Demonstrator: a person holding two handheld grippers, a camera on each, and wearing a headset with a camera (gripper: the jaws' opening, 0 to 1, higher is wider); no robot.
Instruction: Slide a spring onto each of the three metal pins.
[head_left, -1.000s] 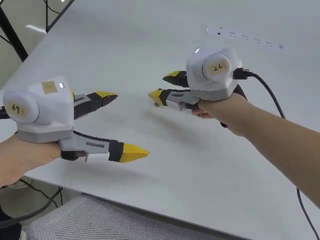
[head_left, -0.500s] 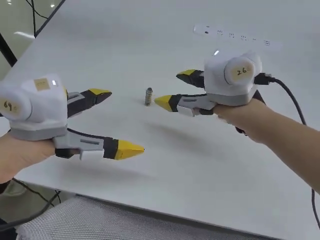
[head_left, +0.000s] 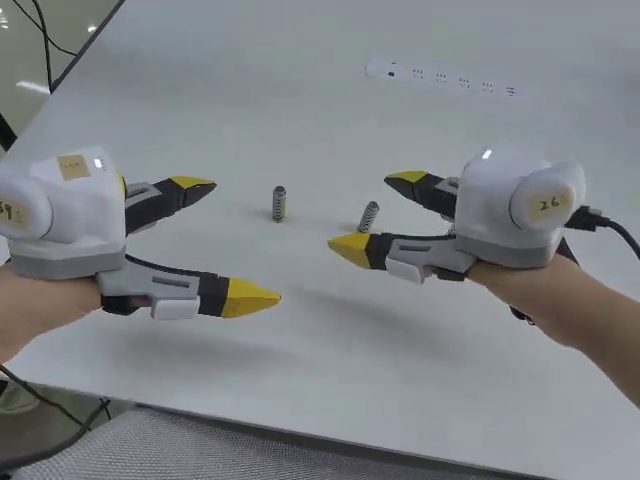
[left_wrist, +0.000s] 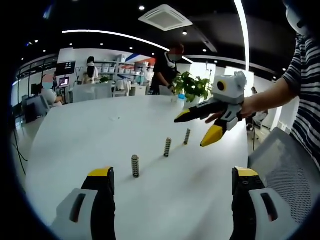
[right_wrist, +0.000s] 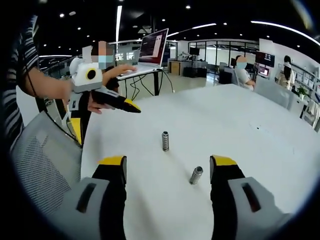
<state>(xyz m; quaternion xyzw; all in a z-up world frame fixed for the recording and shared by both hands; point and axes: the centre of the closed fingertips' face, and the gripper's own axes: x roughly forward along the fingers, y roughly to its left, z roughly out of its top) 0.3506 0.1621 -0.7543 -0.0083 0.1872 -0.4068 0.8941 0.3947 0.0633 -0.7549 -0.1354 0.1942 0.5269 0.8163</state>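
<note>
three grey coiled metal springs (left_wrist: 167, 147) stand as if pinned (task likely done), so the left hand-held gripper (head_left: 235, 240) and right hand-held gripper (right_wrist: 168, 161) hover, jaws apart, empty.

Three small grey metal coil springs stand on end on the bare top of the white table (left_wrist: 75, 145), apart from one another in a slanting row. The nearest spring (left_wrist: 135, 165) stands upright. The middle spring (left_wrist: 167, 147) is close to upright. The far spring (left_wrist: 187, 136) leans a little to one side. Whether a pin runs inside each coil cannot be told.
</note>
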